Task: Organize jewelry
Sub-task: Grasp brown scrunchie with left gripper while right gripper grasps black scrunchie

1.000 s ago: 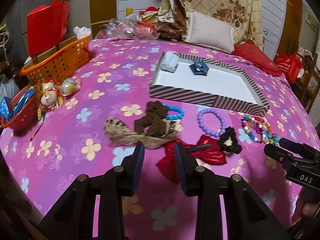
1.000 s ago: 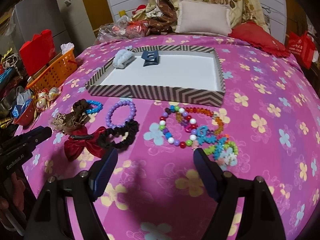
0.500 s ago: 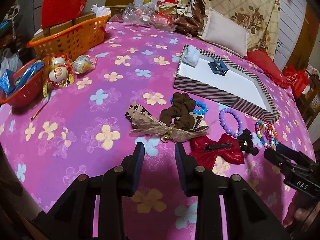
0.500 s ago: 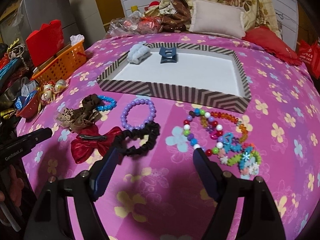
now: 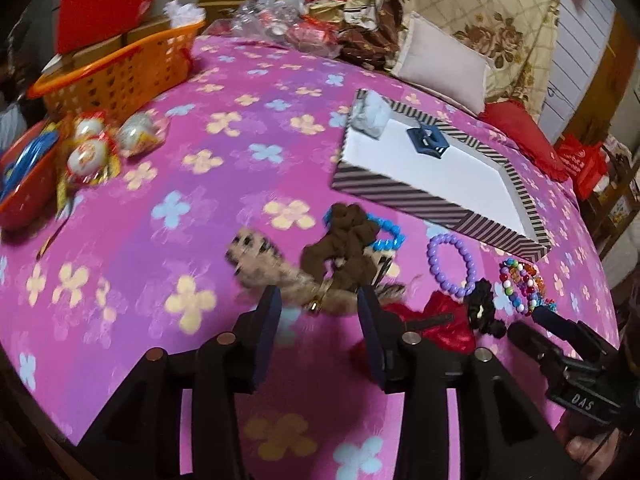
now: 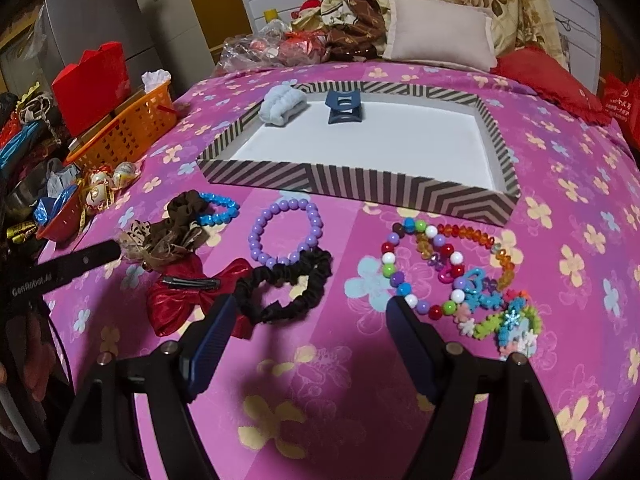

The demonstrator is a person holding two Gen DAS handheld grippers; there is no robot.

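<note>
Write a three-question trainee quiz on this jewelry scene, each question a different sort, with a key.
1. True or false: the striped tray already holds a light blue scrunchie and a dark blue hair clip.
2. Which item lies nearest the left claw? A. tan leopard bow B. purple bead bracelet C. orange basket
3. Fill in: in the right wrist view, the black scrunchie touches the ____ bead bracelet.

Key: 1 true; 2 A; 3 purple.
</note>
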